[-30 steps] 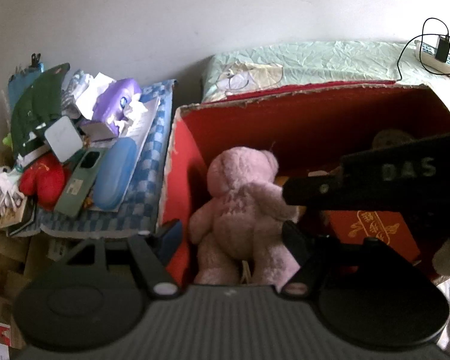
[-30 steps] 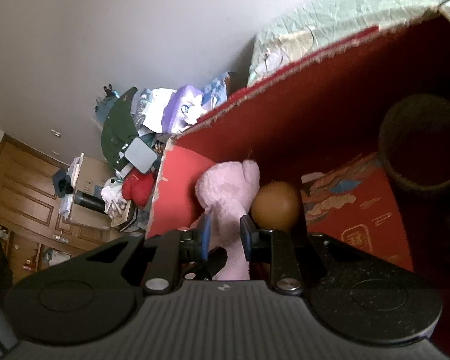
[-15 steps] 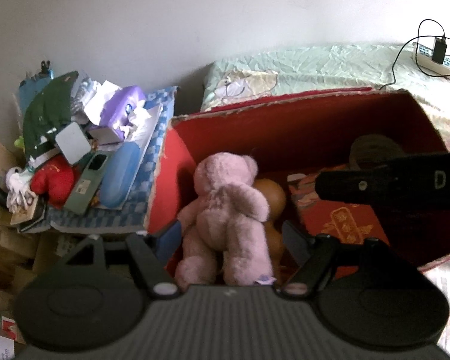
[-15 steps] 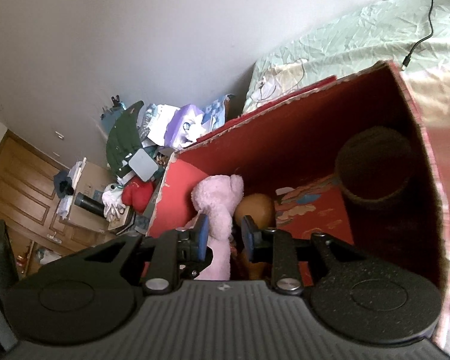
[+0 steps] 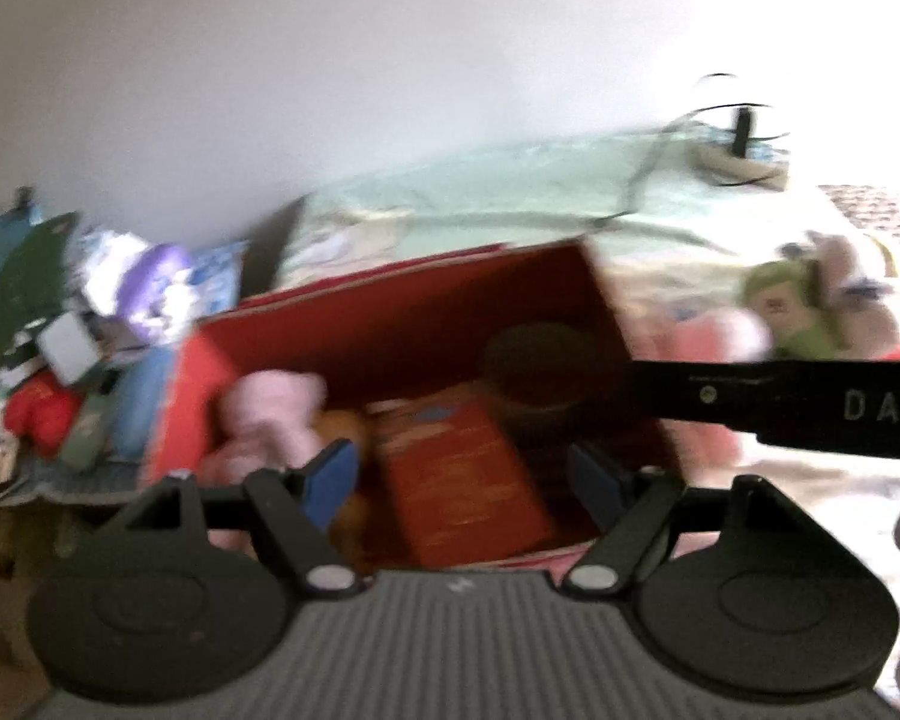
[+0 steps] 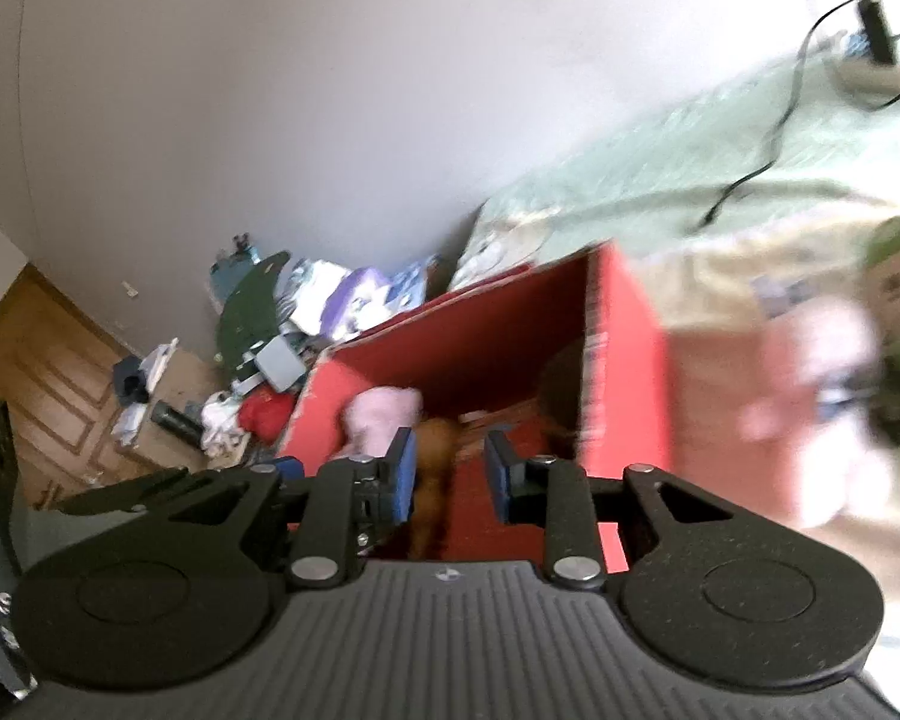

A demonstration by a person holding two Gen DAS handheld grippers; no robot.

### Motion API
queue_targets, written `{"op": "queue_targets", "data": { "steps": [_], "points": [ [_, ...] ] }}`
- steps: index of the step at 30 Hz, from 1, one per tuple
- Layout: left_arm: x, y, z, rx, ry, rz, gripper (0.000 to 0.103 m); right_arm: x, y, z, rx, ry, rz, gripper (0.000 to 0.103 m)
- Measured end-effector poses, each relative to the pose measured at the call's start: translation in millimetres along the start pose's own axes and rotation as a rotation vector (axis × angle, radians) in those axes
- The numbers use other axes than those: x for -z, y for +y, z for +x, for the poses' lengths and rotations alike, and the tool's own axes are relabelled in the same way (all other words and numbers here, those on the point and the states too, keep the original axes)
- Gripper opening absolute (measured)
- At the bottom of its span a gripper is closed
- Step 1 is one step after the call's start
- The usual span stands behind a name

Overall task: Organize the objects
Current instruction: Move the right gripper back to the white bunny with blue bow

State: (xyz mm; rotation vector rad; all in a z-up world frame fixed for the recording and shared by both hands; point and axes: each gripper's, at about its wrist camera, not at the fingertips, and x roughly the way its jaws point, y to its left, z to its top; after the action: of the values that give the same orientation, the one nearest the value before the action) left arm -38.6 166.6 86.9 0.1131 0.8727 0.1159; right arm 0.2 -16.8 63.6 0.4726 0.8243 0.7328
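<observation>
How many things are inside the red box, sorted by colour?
Inside the red box:
Pink: 1, the teddy bear
Orange-brown: 1, the ball
Red: 1, the flat packet
Dark brown: 1, the round bowl
Total: 4

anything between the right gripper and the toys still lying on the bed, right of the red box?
Nothing visible does. The right gripper is open and empty over the red box; the blurred toys lie beyond the box's right wall, with only bare bedding around them.
</observation>
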Motion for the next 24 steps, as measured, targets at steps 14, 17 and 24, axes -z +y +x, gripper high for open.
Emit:
{"op": "queue_targets", "data": {
  "steps": [14,17,24],
  "points": [
    [-20.3,-122.3,5.0,0.295,-0.025,0.077,0.08,-1.3,-107.2,-92.7,0.157,-0.104,0.101,0.031],
    [-23.3,-147.3,14.2,0.375,-0.008,0.084,0.081,-3.7,-127.4,-108.5,0.19,-0.128,0.121,0.031],
    [-37.2,-197.1,42.3,0.531,-0.011,0.064,0.08,-21.5,-166.3,-130.5,0.26,-0.182,0.132,0.031]
  ]
}}
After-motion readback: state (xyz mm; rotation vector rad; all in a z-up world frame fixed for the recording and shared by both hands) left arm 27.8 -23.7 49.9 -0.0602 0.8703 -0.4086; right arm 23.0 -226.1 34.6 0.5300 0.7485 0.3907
